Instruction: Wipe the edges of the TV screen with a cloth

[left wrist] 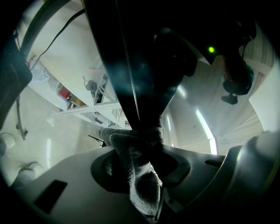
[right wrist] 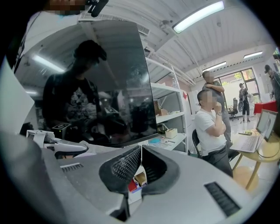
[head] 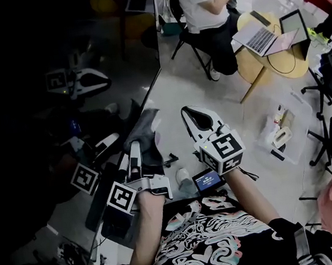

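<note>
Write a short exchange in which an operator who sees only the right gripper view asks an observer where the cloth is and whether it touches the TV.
Operator: Where is the cloth?
Observer: In the left gripper, whose fingers are shut on it.
Operator: Does it touch the TV?
Observer: Yes. The left gripper view shows it pressed against the TV's edge.

We see a grey cloth (left wrist: 139, 175) and a black TV screen (left wrist: 131, 65). Our right gripper (head: 191, 116) is white — its cube (head: 224, 151) patterned black-and-white.
</note>
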`<state>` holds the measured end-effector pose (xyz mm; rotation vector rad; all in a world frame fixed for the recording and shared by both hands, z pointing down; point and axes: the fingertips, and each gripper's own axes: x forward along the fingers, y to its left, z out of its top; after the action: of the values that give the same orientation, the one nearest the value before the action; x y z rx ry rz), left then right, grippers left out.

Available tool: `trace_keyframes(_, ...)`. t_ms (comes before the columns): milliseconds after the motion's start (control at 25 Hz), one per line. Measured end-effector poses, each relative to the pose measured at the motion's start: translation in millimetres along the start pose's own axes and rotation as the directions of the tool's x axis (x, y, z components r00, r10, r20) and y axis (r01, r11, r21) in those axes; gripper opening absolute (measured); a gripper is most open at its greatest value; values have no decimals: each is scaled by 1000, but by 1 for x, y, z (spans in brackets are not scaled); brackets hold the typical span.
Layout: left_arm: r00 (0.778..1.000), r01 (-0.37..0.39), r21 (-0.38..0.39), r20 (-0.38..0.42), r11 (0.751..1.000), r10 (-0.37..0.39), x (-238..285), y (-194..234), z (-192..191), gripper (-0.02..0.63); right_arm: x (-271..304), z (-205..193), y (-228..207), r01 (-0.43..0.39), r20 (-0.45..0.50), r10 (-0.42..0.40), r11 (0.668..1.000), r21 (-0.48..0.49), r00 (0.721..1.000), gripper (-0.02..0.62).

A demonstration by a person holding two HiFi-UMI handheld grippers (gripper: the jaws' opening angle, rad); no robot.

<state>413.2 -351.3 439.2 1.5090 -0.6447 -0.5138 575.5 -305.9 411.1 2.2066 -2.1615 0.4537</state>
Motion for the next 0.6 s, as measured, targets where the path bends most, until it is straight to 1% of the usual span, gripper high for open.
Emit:
trace_keyframes(160, 1000, 12, -47, 26, 999, -11, 14, 2, -9, 143, 8, 3, -10, -52, -10, 52, 999, 14, 999, 29)
trace_keyframes(360, 997, 23, -41, 70, 999, -21, 29, -8, -18, 143, 20, 15, -29, -113, -22, 113, 994, 10, 993, 29)
trace_keyframes(480, 997, 26, -46, 73, 999, -23, 39, -11, -24, 143, 30, 19, -42, -132, -29, 132, 991, 3, 991, 30)
trace_keyframes(600, 997, 21, -34, 74, 999, -18, 41, -12, -23, 143, 41, 23, -40, -164, -42, 163, 986, -12, 986, 29)
